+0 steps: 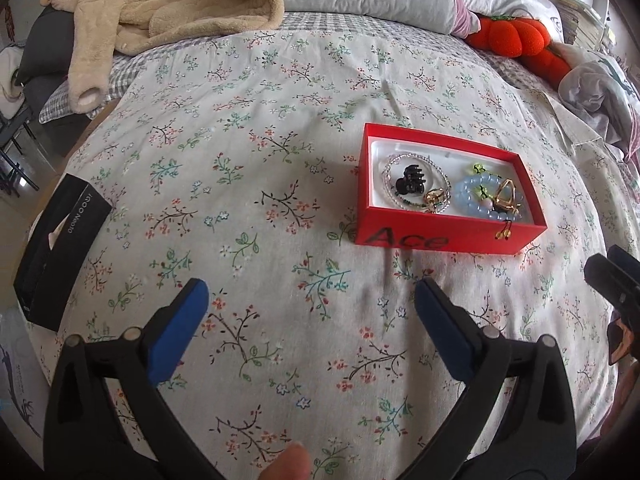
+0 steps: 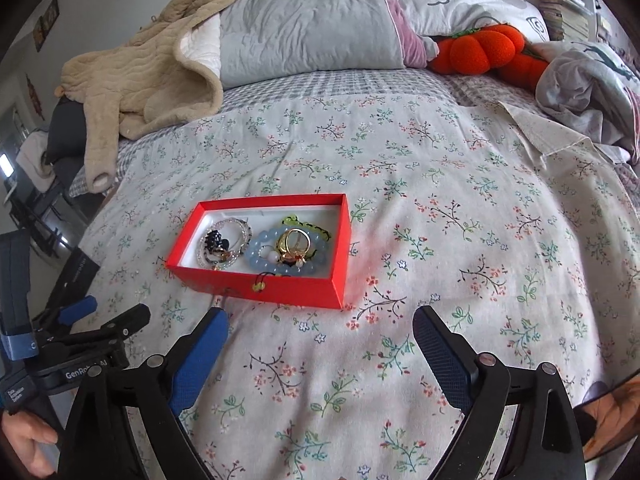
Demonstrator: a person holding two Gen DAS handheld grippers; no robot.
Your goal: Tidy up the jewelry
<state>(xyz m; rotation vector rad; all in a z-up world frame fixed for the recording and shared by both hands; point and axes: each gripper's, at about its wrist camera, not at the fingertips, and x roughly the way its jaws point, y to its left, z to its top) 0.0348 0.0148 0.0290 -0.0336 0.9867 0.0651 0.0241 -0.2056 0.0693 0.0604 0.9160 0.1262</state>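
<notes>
I hold left gripper (image 1: pixel 312 300) and right gripper (image 2: pixel 320 328) spread wide and empty, since the jewelry looks already gathered in the open red cardboard box (image 1: pixel 442 236) at 1 o'clock on the floral bedsheet (image 1: pixel 260 168).

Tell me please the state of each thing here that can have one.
left gripper: open, empty, over the bedspread.
right gripper: open, empty.
red box: lid off, upright, holding jewelry.
blue bead bracelet: inside the box.
black hair claw: inside the box, shut.
black box: closed, at the bed's edge.
</notes>
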